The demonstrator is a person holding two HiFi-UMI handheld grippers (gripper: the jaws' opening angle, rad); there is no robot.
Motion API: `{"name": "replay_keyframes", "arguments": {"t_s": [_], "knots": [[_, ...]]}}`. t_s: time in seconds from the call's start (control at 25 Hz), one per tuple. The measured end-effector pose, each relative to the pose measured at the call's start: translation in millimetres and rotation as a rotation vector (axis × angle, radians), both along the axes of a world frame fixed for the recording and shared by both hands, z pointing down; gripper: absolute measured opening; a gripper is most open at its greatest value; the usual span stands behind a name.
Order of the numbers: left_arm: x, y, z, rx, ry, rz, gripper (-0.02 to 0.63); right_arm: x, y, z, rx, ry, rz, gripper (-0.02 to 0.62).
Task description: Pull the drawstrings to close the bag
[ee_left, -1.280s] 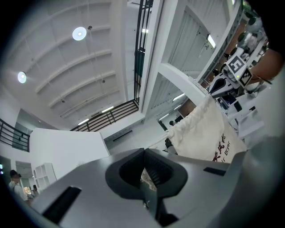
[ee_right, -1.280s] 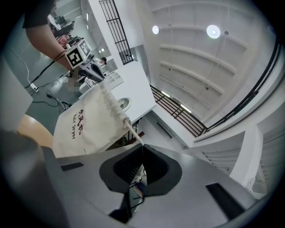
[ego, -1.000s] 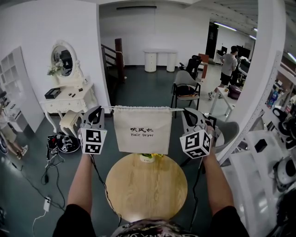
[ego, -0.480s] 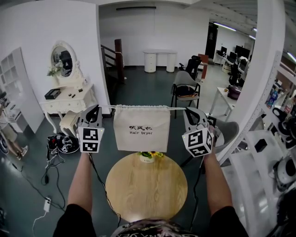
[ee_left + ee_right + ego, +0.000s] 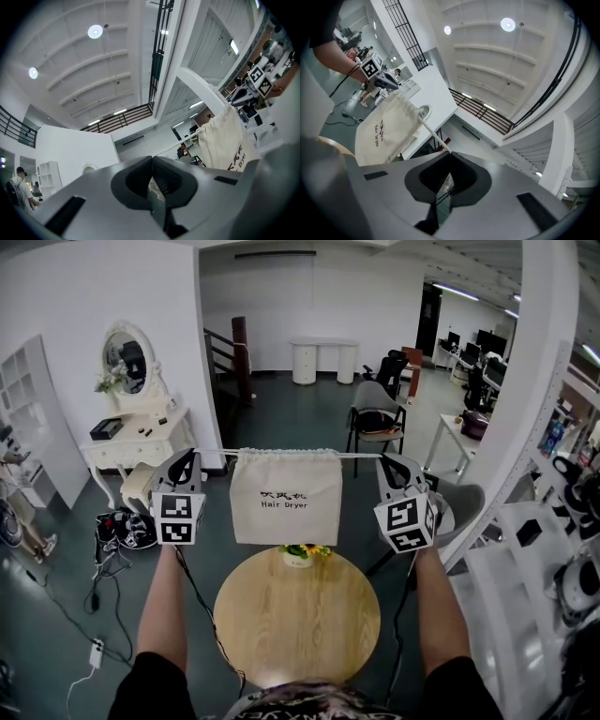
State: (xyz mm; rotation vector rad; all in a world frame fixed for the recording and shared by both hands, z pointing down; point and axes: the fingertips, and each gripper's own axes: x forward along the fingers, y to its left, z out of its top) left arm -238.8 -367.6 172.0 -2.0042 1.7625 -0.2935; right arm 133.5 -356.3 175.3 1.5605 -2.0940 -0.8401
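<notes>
A cream cloth bag (image 5: 286, 498) printed "Hair Dryer" hangs in the air above the round wooden table (image 5: 297, 624), its top edge gathered. A white drawstring (image 5: 216, 453) runs taut from each top corner to a gripper. My left gripper (image 5: 193, 454) is shut on the left drawstring, my right gripper (image 5: 382, 458) is shut on the right drawstring (image 5: 361, 457). In the left gripper view the bag (image 5: 229, 140) hangs at the right with the string (image 5: 187, 140) leading into the closed jaws. In the right gripper view the bag (image 5: 386, 133) hangs at the left, its string (image 5: 433, 136) entering the jaws.
A small flower pot (image 5: 298, 557) stands at the table's far edge under the bag. A white dressing table with a mirror (image 5: 136, 432) is at the left, a chair (image 5: 377, 423) behind, white furniture (image 5: 534, 568) at the right, cables (image 5: 112, 540) on the floor.
Both grippers have moved apart and slightly up. The drawstrings have lengthened and the bag's top has bunched narrower.
</notes>
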Motion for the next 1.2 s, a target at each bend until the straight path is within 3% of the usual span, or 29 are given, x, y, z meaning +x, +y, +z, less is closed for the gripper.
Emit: {"name": "replay_keyframes", "arguments": {"t_s": [1.2], "knots": [[-17.1,1.8,-10.9,-0.020,-0.003,-0.003,0.018,23.4,1.0,-5.7,-0.037,-0.094,-0.009,0.005]]}}
